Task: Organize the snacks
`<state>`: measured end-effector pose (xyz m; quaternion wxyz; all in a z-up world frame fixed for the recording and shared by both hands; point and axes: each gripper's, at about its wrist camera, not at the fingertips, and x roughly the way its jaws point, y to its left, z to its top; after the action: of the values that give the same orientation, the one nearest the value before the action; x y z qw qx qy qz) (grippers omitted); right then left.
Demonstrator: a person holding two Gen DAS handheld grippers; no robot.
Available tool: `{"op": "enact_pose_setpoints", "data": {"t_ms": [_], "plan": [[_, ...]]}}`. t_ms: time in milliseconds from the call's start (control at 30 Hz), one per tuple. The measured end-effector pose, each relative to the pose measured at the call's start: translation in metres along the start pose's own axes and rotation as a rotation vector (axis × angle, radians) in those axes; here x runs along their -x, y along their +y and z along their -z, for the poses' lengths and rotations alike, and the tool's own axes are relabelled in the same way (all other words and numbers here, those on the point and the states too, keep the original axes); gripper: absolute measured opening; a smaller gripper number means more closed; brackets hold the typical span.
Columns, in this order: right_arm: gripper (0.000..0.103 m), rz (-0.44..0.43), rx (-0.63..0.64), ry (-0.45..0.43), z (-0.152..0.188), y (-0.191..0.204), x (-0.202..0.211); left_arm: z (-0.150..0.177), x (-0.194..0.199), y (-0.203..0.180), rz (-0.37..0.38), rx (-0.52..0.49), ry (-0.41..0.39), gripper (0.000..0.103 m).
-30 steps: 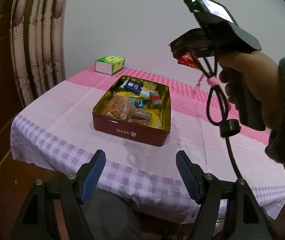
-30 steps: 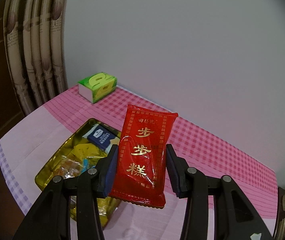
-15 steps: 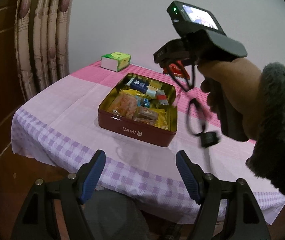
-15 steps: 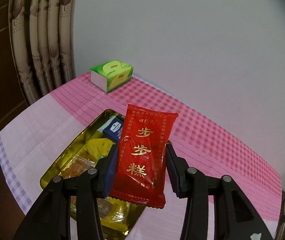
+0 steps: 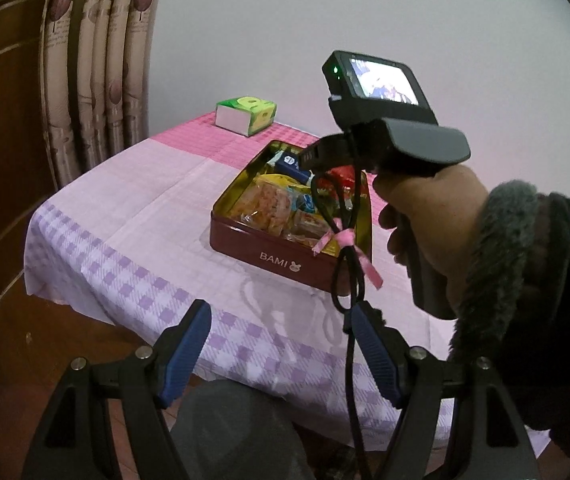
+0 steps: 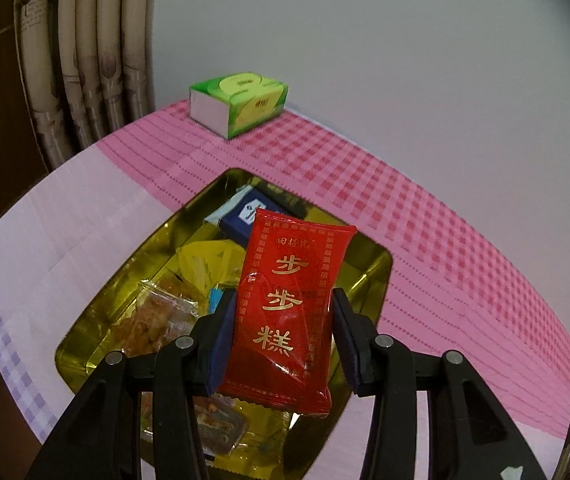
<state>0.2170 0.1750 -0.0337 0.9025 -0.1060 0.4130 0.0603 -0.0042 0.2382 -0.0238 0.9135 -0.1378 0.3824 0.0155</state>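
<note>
A red snack packet [image 6: 289,304] with gold characters stands upright between the blue pads of my right gripper [image 6: 283,334], which is shut on it. It hangs just above an open red tin [image 5: 285,258] with a gold inside [image 6: 369,276], holding several wrapped snacks. In the left wrist view a hand [image 5: 433,216] holds the right gripper over the tin's right half, and the red packet [image 5: 339,178] shows under it. My left gripper [image 5: 281,354] is open with nothing between its fingers, held off the table's near edge.
A green tissue box [image 5: 245,115] [image 6: 239,102] sits at the table's far left corner by the wall. Curtains [image 5: 97,64] hang at the left. The pink and purple checked cloth [image 5: 137,208] covers the table. A black cable [image 5: 349,280] dangles from the right gripper.
The right gripper has come down and leftwards with the red packet, from beside the tin to over its inside. The left gripper has barely moved.
</note>
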Motion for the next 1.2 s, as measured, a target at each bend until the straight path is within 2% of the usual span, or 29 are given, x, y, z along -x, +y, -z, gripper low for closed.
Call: {"op": "enact_pose_setpoints", "data": {"t_ms": [433, 533, 567, 600, 667, 767, 933, 1067, 1200], "plan": [[0.043, -0.033, -0.004, 0.048, 0.013, 0.008, -0.039, -0.004, -0.004, 0.009, -0.013, 0.04, 0.008, 0.074], [0.049, -0.058, -0.007, 0.048, 0.013, 0.009, -0.042, -0.004, -0.004, 0.009, -0.025, 0.036, 0.013, 0.076], [0.054, -0.064, -0.006, 0.045, 0.013, 0.009, -0.042, -0.005, -0.005, 0.008, -0.042, 0.029, 0.019, 0.083], [0.059, -0.08, -0.012, 0.044, 0.013, 0.009, -0.041, -0.005, -0.005, 0.007, -0.061, 0.024, 0.016, 0.084], [0.063, -0.084, -0.027, 0.019, 0.015, 0.006, -0.03, -0.006, -0.002, 0.009, -0.105, 0.028, -0.002, 0.084], [0.09, -0.032, -0.036, -0.044, 0.018, -0.001, -0.001, -0.01, 0.006, 0.012, -0.15, 0.034, -0.05, 0.084], [0.092, 0.057, -0.006, -0.128, 0.037, -0.014, 0.055, -0.015, 0.032, 0.01, -0.215, 0.013, -0.196, 0.086], [0.094, 0.101, 0.01, -0.167, 0.067, -0.026, 0.098, -0.02, 0.043, 0.005, -0.265, -0.026, -0.243, 0.086], [0.099, 0.125, -0.025, -0.212, 0.102, -0.044, 0.14, -0.018, 0.057, -0.004, -0.256, -0.048, -0.305, 0.086]]}}
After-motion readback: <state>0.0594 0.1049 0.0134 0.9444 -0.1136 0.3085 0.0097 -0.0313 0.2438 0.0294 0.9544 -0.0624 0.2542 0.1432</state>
